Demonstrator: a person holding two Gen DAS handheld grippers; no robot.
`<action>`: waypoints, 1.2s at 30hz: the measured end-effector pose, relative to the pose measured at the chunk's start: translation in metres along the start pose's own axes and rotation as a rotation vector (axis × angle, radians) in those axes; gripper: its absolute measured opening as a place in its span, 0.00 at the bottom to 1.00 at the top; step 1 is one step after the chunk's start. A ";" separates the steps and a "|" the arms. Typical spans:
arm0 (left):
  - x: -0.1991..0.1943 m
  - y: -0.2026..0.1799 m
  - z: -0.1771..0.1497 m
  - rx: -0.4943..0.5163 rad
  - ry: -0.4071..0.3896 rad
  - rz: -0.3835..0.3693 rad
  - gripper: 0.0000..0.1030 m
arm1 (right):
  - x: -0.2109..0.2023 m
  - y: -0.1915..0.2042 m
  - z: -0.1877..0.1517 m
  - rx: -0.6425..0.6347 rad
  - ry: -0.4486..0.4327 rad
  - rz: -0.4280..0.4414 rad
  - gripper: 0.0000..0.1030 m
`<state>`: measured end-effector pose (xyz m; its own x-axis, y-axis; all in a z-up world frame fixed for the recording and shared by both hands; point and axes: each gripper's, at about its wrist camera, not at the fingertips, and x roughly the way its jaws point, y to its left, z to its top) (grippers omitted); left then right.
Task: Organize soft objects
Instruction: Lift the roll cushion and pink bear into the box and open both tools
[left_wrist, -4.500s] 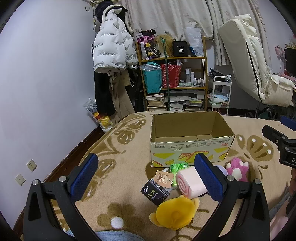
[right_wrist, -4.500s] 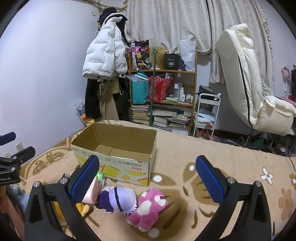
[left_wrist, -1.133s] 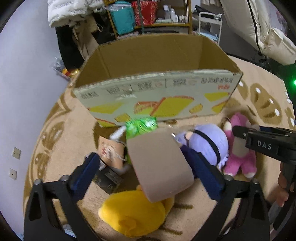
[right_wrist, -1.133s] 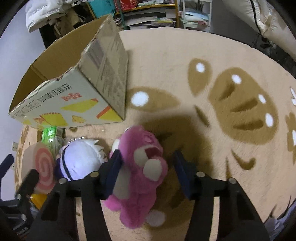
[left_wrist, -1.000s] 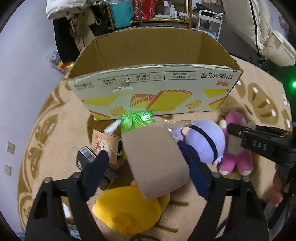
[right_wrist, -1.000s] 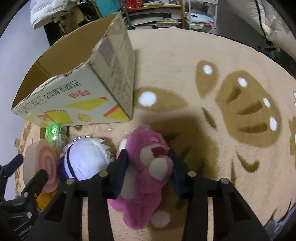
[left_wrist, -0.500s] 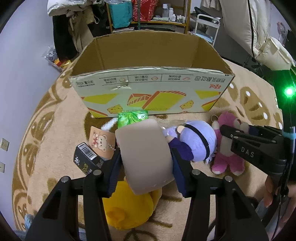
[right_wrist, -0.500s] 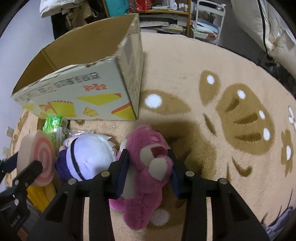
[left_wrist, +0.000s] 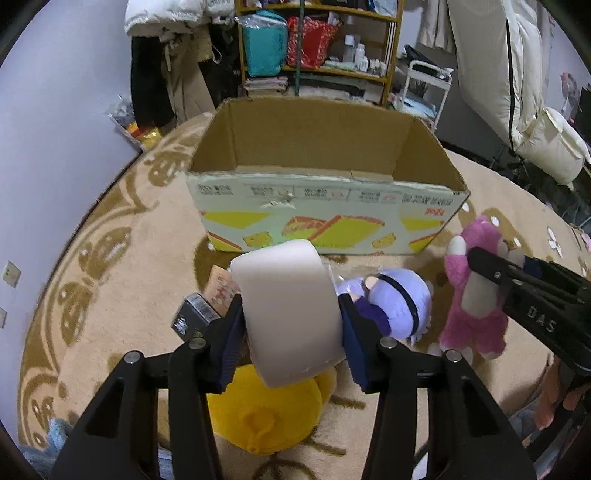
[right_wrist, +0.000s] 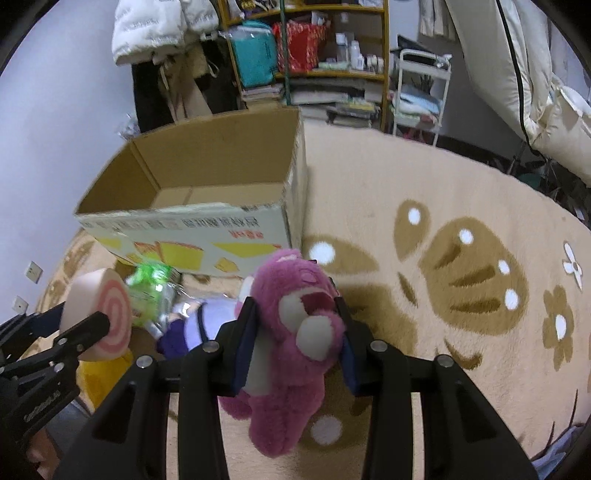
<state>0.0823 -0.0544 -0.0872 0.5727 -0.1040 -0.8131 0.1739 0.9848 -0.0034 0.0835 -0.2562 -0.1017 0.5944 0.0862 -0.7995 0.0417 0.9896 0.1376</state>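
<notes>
- Swiss-roll plush (left_wrist: 291, 310) sat squeezed between the left gripper (left_wrist: 291, 332) pads, whose jaws were closing on it.
- Pink bear plush (right_wrist: 291, 332) was clamped between the right gripper (right_wrist: 295, 339) fingers, narrowed tight on its body.
- Cardboard box (left_wrist: 325, 206) stood open beyond both sets of fingertips.

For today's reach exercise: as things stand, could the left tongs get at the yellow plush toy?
Probably not yet. The left tongs are closing on the pink roll cushion, which fills them, and the yellow plush toy lies partly beneath it.
</notes>
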 end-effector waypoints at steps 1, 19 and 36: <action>-0.004 0.001 0.000 0.003 -0.018 0.008 0.44 | -0.002 0.003 -0.001 -0.005 -0.009 0.003 0.40; -0.096 0.018 0.016 0.013 -0.367 0.125 0.44 | -0.081 0.023 0.017 -0.141 -0.341 0.047 0.40; -0.106 0.019 0.087 0.068 -0.518 0.155 0.44 | -0.098 0.050 0.086 -0.222 -0.495 0.065 0.40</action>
<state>0.0948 -0.0365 0.0502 0.9124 -0.0306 -0.4081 0.0978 0.9846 0.1450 0.0968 -0.2246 0.0336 0.8992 0.1363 -0.4157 -0.1464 0.9892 0.0078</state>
